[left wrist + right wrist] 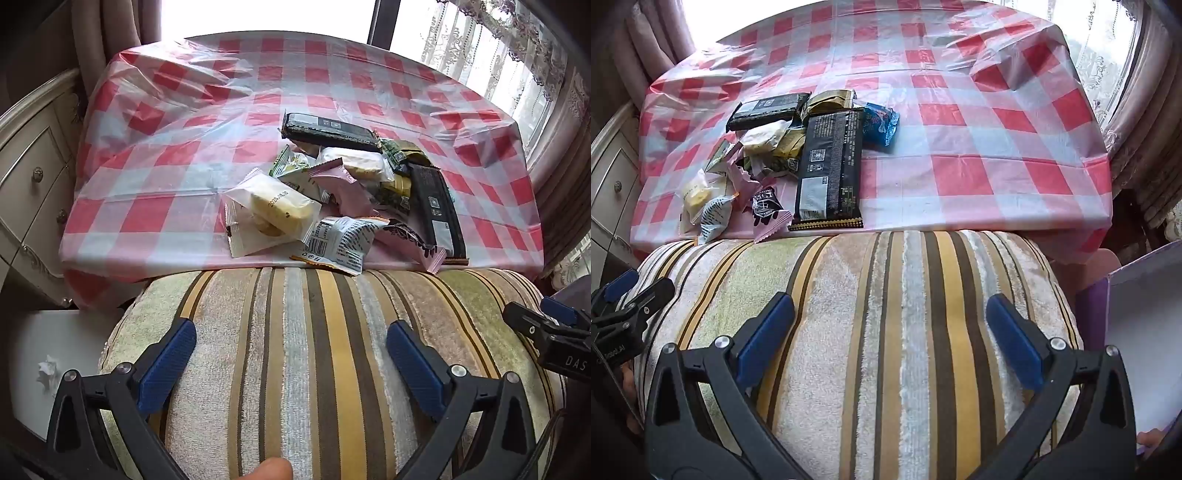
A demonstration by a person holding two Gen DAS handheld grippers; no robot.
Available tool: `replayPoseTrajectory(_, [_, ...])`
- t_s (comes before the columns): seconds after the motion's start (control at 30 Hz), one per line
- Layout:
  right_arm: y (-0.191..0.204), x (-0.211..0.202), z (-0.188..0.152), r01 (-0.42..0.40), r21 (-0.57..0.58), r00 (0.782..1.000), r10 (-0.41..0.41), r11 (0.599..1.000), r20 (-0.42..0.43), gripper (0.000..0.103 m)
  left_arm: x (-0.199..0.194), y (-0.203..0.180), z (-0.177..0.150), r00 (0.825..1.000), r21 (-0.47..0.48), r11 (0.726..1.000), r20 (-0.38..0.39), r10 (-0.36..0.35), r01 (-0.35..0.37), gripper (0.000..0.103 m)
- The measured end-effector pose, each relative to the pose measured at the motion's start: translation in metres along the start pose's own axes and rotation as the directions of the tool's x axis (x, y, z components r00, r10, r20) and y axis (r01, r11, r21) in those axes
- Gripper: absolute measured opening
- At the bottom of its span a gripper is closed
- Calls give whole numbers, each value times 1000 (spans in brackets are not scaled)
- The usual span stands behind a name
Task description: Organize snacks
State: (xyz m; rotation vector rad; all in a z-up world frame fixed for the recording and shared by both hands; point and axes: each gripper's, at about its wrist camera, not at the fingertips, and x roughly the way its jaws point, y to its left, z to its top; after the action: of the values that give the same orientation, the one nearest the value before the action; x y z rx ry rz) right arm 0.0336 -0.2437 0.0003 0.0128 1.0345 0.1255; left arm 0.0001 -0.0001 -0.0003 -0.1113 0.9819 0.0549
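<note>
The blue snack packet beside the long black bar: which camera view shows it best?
The right wrist view. There the blue snack packet lies in the open on the checked tablecloth, right of the long black bar. In the left wrist view I cannot find it; the snack pile seems to hide it.

— How many long black bars do you count in your pile?
— You have two: one long black bar [829, 170] lying toward you, and a second black bar [766, 110] at the back.
— And blue packets?
— You see one blue packet [881, 123], beside the long bar.
— Pink wrappers?
— Two: a pink wrapper [341, 184] mid-pile and a pink-and-black wrapper [413, 240] at the near edge.
— The clear packs with yellow cake?
— Two, a clear cake pack [275, 214] in front and another cake pack [364, 164] behind. The rest overlap too much to count.
</note>
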Motion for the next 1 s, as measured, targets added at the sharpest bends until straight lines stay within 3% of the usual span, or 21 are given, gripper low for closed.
replayPoseTrajectory(0.2, [-1,-1,-1,4,-5,1000,-4,1000,-1,103,7,12,-3,998,-34,998,-27,-53,52,103])
replayPoseTrajectory(0.37, [1,2,1,15,-11,1000,-15,1000,-12,103,5,-1,-1,1000,-31,1000,-29,0,0,103])
replayPoseTrajectory(1.0, [1,1,0,19,-14,1000,-19,1000,-14,103,6,-1,2,999,-33,999,-39,3,-5,103])
